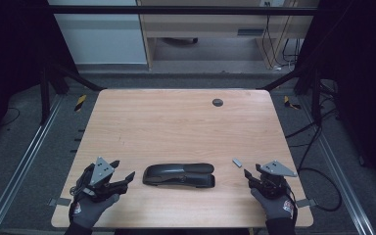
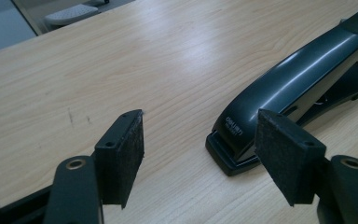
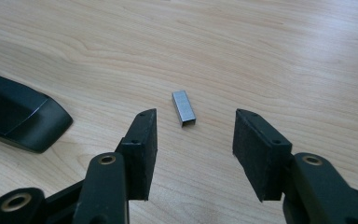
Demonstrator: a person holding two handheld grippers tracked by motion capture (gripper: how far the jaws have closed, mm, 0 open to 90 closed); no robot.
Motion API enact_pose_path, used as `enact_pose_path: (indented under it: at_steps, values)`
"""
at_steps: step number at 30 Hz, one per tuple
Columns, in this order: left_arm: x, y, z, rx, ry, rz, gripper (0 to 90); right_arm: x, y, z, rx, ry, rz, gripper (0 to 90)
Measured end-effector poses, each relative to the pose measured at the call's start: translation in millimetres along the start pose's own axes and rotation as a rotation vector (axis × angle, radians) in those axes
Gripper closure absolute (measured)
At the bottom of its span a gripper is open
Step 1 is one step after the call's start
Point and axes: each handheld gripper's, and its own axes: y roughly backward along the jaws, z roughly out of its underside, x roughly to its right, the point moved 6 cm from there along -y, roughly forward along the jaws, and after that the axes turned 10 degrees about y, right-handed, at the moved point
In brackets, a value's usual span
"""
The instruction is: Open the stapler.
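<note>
Black fingers of my left gripper stand apart, clamping nothing, just beside the dark stapler lying flat near the table's front edge. My right gripper is likewise spread wide and empty; a small staple strip rests just beyond it.

My table is a pale wood-grain top with rounded corners. A black stapler lies flat on it near the six o'clock edge, lengthwise from nine to three, its nose end toward nine. A small grey staple strip lies on the wood at about four o'clock, near the stapler's three o'clock end but apart from it. A dark round cap sits in the top at about one o'clock.
</note>
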Motion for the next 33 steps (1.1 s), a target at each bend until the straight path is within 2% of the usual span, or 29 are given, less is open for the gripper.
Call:
enact_pose_path:
  at_steps: [1, 4, 9, 12, 15, 16, 18, 20, 22, 33]
  values:
    - [5.2, 0.3, -4.2, 0.002, -0.013, 0.014, 32.5, 0.2, 0.1, 0.4, -0.002, 0.002, 0.001, 50.3]
    - [9.9, 0.5, -7.2, -0.002, -0.03, 0.026, 32.5, 0.4, -0.1, 0.6, -0.002, -0.006, -0.001, 50.3]
    - [27.1, -3.9, -14.9, -0.034, -0.11, 0.073, 32.4, 1.0, 0.7, 2.4, -0.006, -0.006, 0.0, 50.1]
    - [31.7, -5.1, -16.8, -0.041, -0.128, 0.087, 32.4, 1.6, 0.7, 2.7, -0.006, -0.005, -0.001, 50.1]
    - [40.1, -7.4, -21.4, -0.045, -0.161, 0.09, 32.4, 2.9, 0.9, 3.9, -0.009, -0.006, 0.002, 49.9]
    - [40.1, -7.4, -21.4, -0.045, -0.161, 0.09, 32.4, 2.8, 1.3, 4.0, -0.009, -0.012, 0.002, 49.9]
    - [49.2, -9.0, -25.2, -0.047, -0.192, 0.102, 32.4, 4.1, 1.5, 4.7, -0.009, -0.011, 0.004, 49.8]
    - [52.2, -9.6, -26.2, -0.048, -0.202, 0.105, 32.4, 5.0, 1.6, 5.2, -0.01, -0.013, 0.005, 49.7]
    - [59.4, -11.4, -28.7, -0.056, -0.232, 0.11, 32.4, 5.5, 1.4, 5.3, -0.01, -0.012, 0.005, 49.6]
    - [82.8, -20.3, -39.5, -0.044, -0.292, 0.11, 32.0, 5.5, 0.0, 5.8, -0.017, -0.004, 0.008, 49.1]
